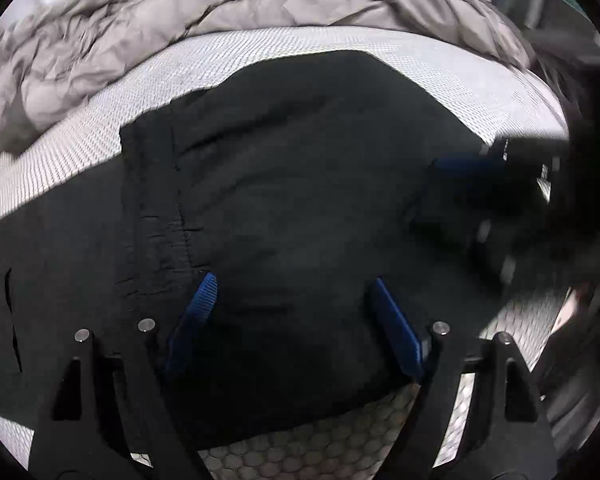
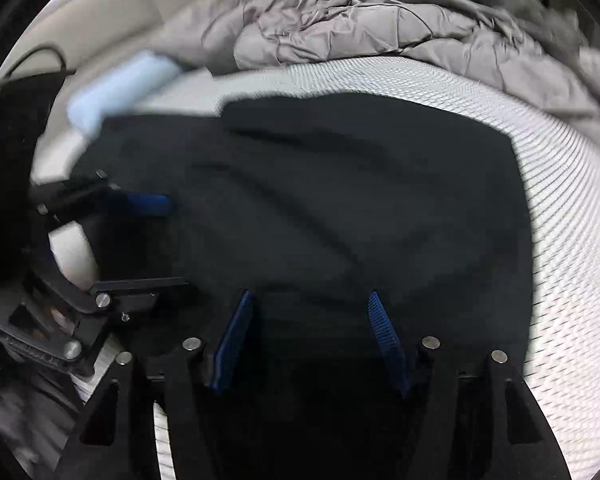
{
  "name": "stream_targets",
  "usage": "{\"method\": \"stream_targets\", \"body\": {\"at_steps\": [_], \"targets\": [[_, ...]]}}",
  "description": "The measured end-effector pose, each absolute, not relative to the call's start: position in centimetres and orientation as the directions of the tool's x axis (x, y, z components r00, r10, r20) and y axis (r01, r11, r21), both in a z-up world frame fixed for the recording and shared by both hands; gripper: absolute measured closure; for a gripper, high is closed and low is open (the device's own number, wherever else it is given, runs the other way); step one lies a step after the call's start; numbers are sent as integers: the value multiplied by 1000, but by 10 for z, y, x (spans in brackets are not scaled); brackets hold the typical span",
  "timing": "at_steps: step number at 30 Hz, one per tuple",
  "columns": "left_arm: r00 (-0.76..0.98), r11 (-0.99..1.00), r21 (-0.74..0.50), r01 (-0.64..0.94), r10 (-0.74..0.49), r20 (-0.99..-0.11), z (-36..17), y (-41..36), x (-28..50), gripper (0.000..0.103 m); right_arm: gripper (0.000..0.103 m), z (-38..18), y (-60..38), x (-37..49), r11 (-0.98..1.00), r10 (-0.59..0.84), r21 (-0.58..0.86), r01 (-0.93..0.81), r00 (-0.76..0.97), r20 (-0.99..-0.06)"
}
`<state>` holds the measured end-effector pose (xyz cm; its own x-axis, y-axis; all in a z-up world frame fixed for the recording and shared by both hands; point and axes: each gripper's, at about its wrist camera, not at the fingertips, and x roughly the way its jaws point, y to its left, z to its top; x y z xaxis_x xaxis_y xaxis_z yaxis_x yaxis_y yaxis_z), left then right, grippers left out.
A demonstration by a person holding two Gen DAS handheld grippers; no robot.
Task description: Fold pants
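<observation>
Hovering Over the Dark Pants, Both Tools Spread

Looking down, the black folded fabric pants (image 1: pixel 300 200) lie flat on the white mesh-textured mattress (image 1: pixel 100 128). Left gripper (image 1: pixel 292 316) hangs over the pants' near edge, blue ribbed pads (image 1: pixel 196 312) parted, nothing pinched. Right gripper (image 2: pixel 312 332) sits over the pants too, blue pads released, gripping nothing. Beyond the pants, a crumpled grey quilted duvet (image 2: pixel 360 28) bunches along the mattress.
</observation>
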<state>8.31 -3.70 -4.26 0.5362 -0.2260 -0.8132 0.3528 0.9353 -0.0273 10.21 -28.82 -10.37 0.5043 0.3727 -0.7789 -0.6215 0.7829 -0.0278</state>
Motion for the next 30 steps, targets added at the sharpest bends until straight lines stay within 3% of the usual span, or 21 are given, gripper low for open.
{"method": "stream_targets", "body": {"at_steps": [3,6,10,12,15,20,22,25,27,30], "targets": [[538,940,-51,338,-238,-809,-42,-21,72,23,38,-96,-321,98,825,252,-136,-549,573,-780],[550,961,-89,261,-224,-804,-35,-7,63,24,37,-88,-339,97,874,208,-130,-469,602,-771],[612,954,-205,220,-298,-732,-15,6,50,24,38,-71,-321,77,836,365,-22,-548,586,-724],[577,947,-191,258,-309,-756,-21,-5,49,24,38,-74,-302,69,790,417,-8,-613,547,-726],[534,952,-120,282,-259,-805,-38,-16,51,24,38,-97,-286,77,787,328,-82,-611,529,-783],[553,939,-189,288,-324,-768,-33,4,29,24,38,-96,-317,83,816,235,-160,-555,572,-786],[576,945,-243,217,-325,-750,-26,28,16,24,28,-95,-341,96,847,186,-179,-501,594,-783],[623,924,-374,78,-338,-706,-12,78,4,24,26,-94,-371,99,891,239,-59,-450,577,-781],[682,904,-419,-92,-249,-688,-4,121,-8,24,23,-86,-385,103,906,296,32,-421,579,-760],[725,813,-499,-301,-145,-673,-8,184,-21,22,11,-67,-404,105,919,375,179,-351,641,-670]]}}
